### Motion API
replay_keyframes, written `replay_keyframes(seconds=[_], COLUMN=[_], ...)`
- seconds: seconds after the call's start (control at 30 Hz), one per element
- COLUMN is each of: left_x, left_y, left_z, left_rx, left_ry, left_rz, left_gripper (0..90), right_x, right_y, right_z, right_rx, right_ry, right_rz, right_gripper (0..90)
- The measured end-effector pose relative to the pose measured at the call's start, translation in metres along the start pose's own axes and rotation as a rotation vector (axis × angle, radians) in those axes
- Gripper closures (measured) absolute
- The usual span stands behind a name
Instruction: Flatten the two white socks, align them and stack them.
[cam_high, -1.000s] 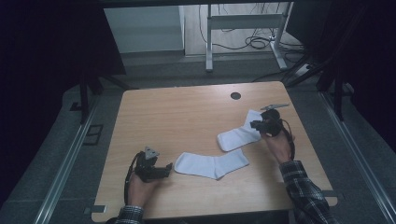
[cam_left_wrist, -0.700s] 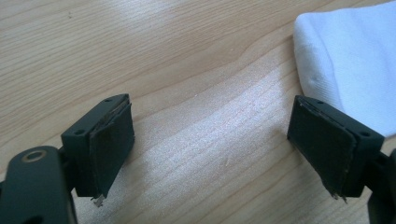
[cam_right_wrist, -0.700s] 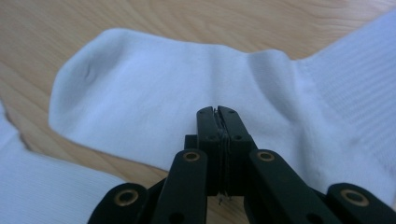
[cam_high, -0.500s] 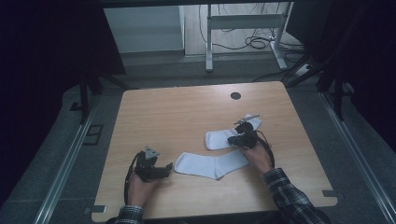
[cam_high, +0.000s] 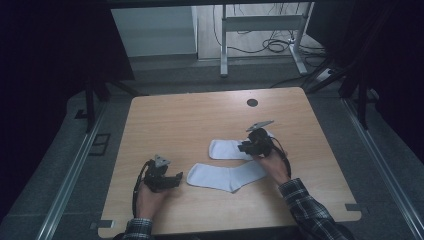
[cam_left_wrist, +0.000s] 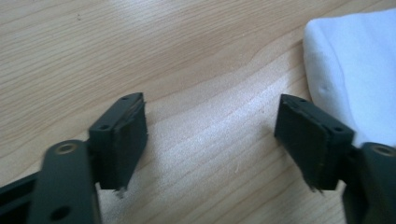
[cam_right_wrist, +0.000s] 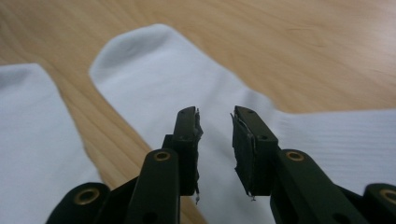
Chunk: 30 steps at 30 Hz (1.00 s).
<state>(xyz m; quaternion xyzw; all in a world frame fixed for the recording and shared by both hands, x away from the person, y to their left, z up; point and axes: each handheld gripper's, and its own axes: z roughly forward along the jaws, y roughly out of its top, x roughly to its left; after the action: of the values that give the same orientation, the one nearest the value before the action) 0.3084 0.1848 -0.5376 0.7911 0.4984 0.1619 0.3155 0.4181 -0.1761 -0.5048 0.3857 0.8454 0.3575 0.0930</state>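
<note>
The far sock (cam_high: 227, 149) is lying on the wooden table (cam_high: 190, 120), and its right end is hiding under the right gripper (cam_high: 248, 145) and the hand holding it. From the high view you cannot tell how far apart that gripper's jaws are, because it is small and dark there. The right gripper view is showing it better: the right gripper (cam_right_wrist: 215, 123) is hanging just over the far sock (cam_right_wrist: 187, 84), and its jaws are standing a little way apart with a thin gap. They have just been opening, and nothing is pinched between them. The near sock (cam_right_wrist: 32, 140) is peeking in at the left edge, cut off and blurry.

In the high view the left gripper (cam_high: 176, 179) is resting beside the toe end of the near sock (cam_high: 227, 176). The left gripper view is showing the left gripper (cam_left_wrist: 210, 126) with its jaws wide apart over bare wood. They have just been closing a bit, with nothing between them. The near sock (cam_left_wrist: 355, 65) is sitting at the right, cut off by the edge.
</note>
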Motion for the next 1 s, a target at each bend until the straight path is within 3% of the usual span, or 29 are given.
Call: replay_keyframes(seconds=[0.07,0.27,0.5,0.67,1.0], left_x=[-0.002,-0.011,-0.028,-0.041,-0.055], left_y=[0.006,0.032,0.069,0.086,0.103], left_z=[-0.001,-0.005,0.012,0.031,0.063], left_rx=[-0.011,-0.065,-0.080,-0.063,-0.020], left_ry=[-0.014,-0.039,-0.096,-0.125,-0.142], left_rz=[-0.002,0.025,0.059,0.064,0.072], left_gripper=[28.2,41.6,55.4,57.6,51.0], right_x=[-0.012,-0.045,-0.072,-0.087,-0.102], right_y=[-0.005,-0.016,-0.026,-0.027,-0.028], right_z=[-0.008,-0.028,-0.039,-0.040,-0.021], right_rx=[-0.010,-0.031,-0.041,-0.048,-0.032], right_ry=[-0.013,-0.066,-0.152,-0.192,-0.207], right_rz=[0.019,0.072,0.070,0.076,0.093], right_gripper=[67.1,65.0,65.9,67.0,61.7])
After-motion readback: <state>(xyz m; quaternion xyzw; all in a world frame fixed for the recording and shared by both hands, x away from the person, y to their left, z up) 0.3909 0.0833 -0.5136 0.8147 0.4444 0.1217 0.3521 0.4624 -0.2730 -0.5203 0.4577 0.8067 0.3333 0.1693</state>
